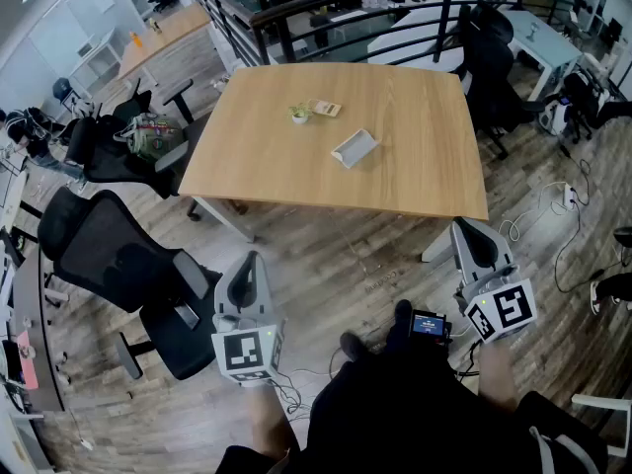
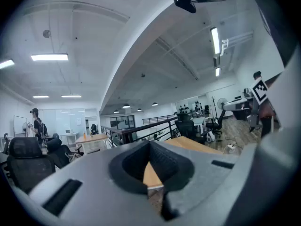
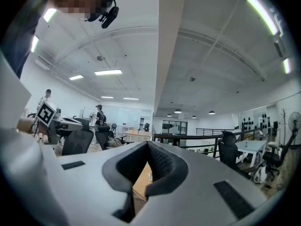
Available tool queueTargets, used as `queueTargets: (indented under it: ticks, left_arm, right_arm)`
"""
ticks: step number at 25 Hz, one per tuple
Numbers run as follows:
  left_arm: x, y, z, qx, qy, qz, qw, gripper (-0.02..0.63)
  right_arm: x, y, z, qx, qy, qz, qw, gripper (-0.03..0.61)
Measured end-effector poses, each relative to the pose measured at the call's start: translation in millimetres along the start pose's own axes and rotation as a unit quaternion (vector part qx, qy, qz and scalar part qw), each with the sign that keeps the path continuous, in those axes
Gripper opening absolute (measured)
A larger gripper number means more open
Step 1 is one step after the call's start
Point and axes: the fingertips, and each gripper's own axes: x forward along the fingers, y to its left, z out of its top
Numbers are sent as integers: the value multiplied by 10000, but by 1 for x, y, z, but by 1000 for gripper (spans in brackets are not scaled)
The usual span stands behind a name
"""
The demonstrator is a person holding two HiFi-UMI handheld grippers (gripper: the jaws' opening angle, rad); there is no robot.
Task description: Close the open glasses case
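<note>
The open glasses case (image 1: 354, 147), pale grey-white, lies near the middle of the wooden table (image 1: 415, 166). Both grippers are held well short of the table, over the wooden floor. My left gripper (image 1: 250, 261) is at lower left, its jaws together with nothing in them. My right gripper (image 1: 465, 228) is at lower right near the table's front right corner, also shut and empty. In the left gripper view the left gripper (image 2: 150, 145) has its tips meeting, with a sliver of table (image 2: 151, 174) behind. The right gripper view shows the right gripper (image 3: 148, 144) the same way.
A small green-and-white item (image 1: 299, 115) and a small card (image 1: 327, 109) lie on the table behind the case. Black office chairs (image 1: 118, 255) stand at the left. A dark railing (image 1: 336, 13) runs behind the table. Cables (image 1: 541, 205) trail on the floor at right.
</note>
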Motion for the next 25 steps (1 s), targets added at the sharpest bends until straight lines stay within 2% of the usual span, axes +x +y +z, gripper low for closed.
queueTargets:
  ticks: [7,17,25]
  left_arm:
    - [7,-10,8,91,-25,-76,9999,0]
    - [36,-31,15,135,-26,-177,9997,0]
    - [73,-59,23,93,62,-191,9998,0]
  right_arm:
    - [-3,-12,5,240,-270,-21,9993,14]
    - [-6,-46,-7,227,-174,-188,9994,14]
    - [4,-92,-14,307,-68,-197,9993,14]
